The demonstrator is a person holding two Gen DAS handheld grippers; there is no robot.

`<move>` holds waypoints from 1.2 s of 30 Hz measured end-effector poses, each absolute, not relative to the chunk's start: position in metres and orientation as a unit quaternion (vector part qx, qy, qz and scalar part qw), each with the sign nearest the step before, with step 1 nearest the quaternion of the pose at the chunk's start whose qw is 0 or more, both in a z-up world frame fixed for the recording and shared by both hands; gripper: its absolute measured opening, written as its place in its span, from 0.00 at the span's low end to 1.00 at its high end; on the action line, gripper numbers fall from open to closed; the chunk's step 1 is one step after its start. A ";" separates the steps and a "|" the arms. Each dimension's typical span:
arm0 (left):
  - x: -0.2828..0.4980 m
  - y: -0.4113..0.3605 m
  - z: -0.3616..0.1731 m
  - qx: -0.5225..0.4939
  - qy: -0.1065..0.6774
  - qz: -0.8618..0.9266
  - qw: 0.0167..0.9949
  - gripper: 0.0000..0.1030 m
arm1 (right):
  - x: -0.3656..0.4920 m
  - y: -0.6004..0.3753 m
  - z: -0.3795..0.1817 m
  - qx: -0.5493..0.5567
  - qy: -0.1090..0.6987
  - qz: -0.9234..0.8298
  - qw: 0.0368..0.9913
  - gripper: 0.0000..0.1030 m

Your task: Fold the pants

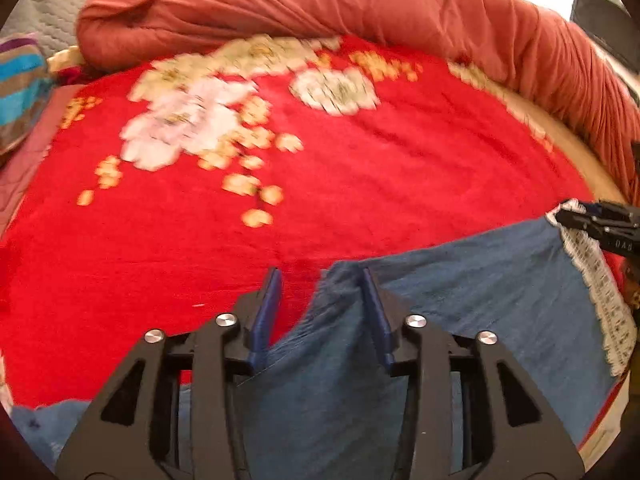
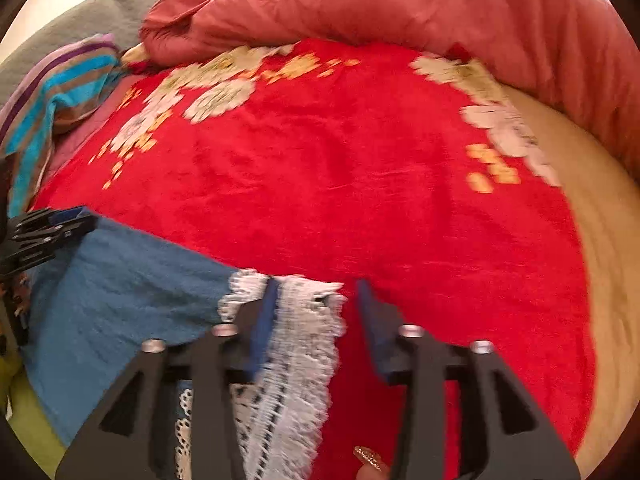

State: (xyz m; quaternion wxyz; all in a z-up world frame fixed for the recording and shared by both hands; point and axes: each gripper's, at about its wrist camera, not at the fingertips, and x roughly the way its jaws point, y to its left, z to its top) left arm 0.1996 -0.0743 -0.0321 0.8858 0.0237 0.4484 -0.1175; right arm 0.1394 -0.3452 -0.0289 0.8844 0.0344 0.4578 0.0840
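Observation:
Blue pants [image 1: 460,304] with a white lace hem [image 1: 592,280] lie on a red floral blanket [image 1: 320,184]. My left gripper [image 1: 320,276] is open, its jaws wide apart, over one corner of the blue cloth. My right gripper [image 2: 316,286] is open over the lace hem [image 2: 296,344], which lies between its jaws. The blue cloth [image 2: 120,288] stretches left from there. Each gripper shows at the edge of the other's view: the right one [image 1: 600,224] and the left one [image 2: 48,232].
A rolled orange-red quilt [image 1: 360,4] lies along the far and right side of the bed. A striped cloth [image 2: 56,92] sits at the far left beside a grey quilted cover [image 1: 48,8]. Cream bedding [image 2: 600,220] shows at the right.

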 end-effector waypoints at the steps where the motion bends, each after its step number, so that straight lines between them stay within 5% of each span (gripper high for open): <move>1: 0.193 -0.066 -0.024 0.014 0.439 -0.112 0.891 0.40 | 0.130 -0.351 -0.022 0.039 0.449 0.077 0.889 0.55; 4: 0.169 -0.047 -0.004 0.030 0.412 -0.078 0.907 0.59 | 0.098 -0.362 -0.003 0.039 0.425 0.059 0.902 0.65; 12: 0.088 0.002 0.019 0.007 0.383 -0.034 0.923 0.82 | 0.024 -0.320 0.025 -0.013 0.395 0.087 0.914 0.73; 20: 0.071 0.015 -0.002 -0.065 0.435 -0.074 0.895 0.83 | 0.014 -0.242 0.007 -0.054 0.427 0.172 0.886 0.77; 25: 0.085 0.014 -0.039 -0.001 0.489 -0.015 0.872 0.83 | 0.018 -0.246 -0.023 -0.071 0.490 0.125 0.860 0.77; 36: 0.074 0.042 -0.037 -0.037 0.471 -0.010 0.881 0.81 | -0.013 -0.292 -0.042 -0.025 0.511 0.061 0.857 0.83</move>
